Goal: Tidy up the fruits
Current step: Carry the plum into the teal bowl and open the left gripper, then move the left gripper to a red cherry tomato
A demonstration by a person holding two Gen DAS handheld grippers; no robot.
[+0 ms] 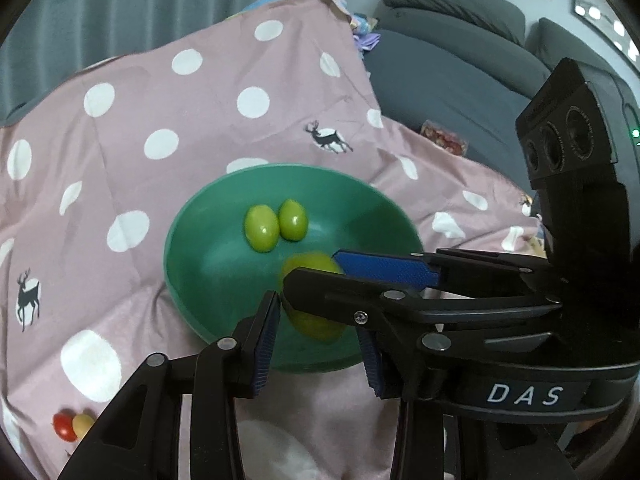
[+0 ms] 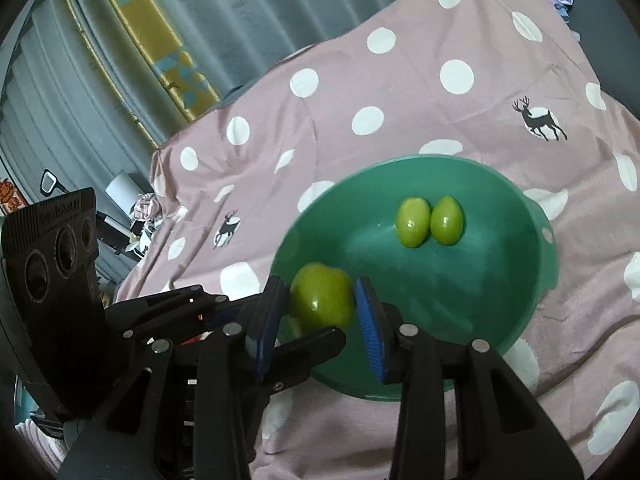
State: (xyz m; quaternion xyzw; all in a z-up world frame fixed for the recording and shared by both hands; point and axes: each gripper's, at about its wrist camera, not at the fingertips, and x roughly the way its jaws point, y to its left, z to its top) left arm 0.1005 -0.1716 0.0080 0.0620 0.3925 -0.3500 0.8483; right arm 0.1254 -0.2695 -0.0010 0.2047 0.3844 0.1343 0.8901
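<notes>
From my end the biggest thing is the green bowl [image 2: 520,300], sitting on a pink polka-dot cloth [image 2: 400,80] with little deer on it. Two small green fruits [image 2: 430,222] lie side by side at its far side. My right gripper [image 2: 320,320] is clamped on a bigger green fruit [image 2: 322,300] over the near-left rim. Left gripper [image 1: 320,340] has its fingers apart, nothing pinched. Grey sofa [image 1: 460,60] far right, curtains [image 1: 120,0] behind.

White letters "DAS" stand on the right gripper [image 1: 316,276] body.
</notes>
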